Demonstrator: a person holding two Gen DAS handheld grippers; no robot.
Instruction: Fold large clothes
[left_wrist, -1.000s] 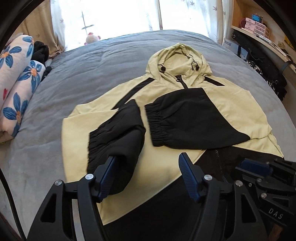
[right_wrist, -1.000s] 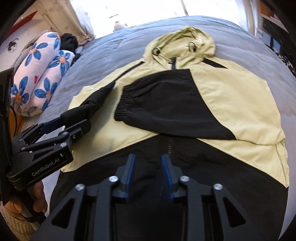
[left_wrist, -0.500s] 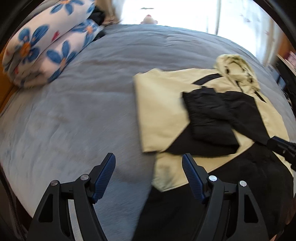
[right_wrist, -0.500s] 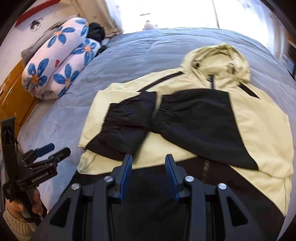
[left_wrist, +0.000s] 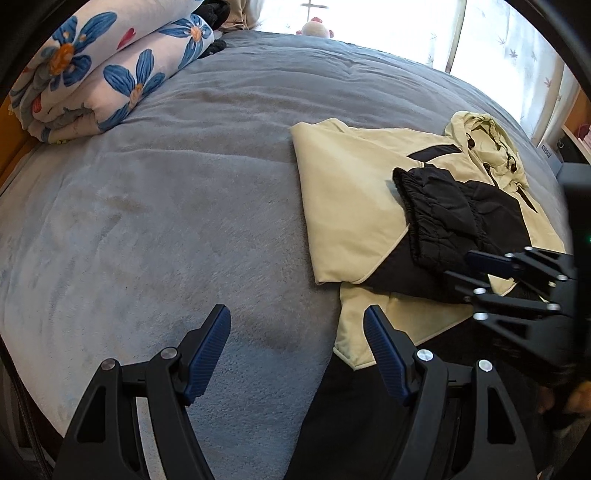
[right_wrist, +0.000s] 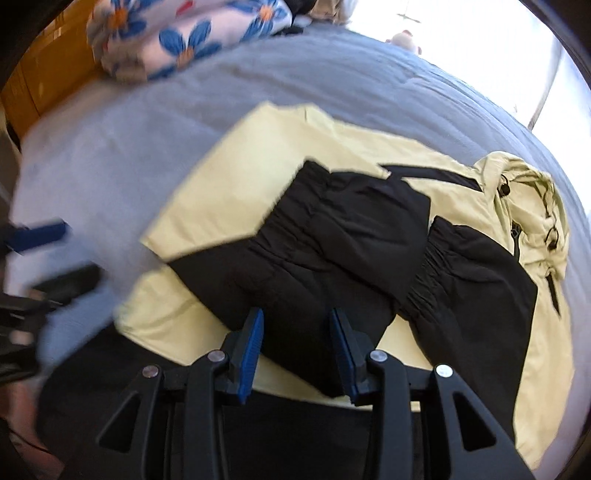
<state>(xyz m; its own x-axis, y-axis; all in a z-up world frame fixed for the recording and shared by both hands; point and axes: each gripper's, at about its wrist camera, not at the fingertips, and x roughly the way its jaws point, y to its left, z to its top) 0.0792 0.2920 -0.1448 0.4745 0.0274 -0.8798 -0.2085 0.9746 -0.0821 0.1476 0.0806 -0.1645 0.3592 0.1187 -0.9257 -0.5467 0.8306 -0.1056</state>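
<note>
Both sleeves lying folded in on the jacket (left_wrist: 343, 206) ahead, left gripper (left_wrist: 297, 349) hanging spread and empty, right gripper (right_wrist: 295, 347) half-spread, empty; next probably gripping the hem beneath

A grey plush bedspread (left_wrist: 155, 206) is spread across the bed, its surface gently creased. A rolled quilt (left_wrist: 99, 70), white with large blue flowers, is laid at the far left corner of the bedspread, and a dark bundle of fabric (left_wrist: 214, 11) is tucked just behind it. A small pink soft toy (left_wrist: 316, 28) is seen at the far edge of the bed, against a brightly lit window hung with a sheer curtain (left_wrist: 491, 48) patterned with small leaves. An orange wooden panel (right_wrist: 44, 70) is visible beside the bed, near the quilt.
</note>
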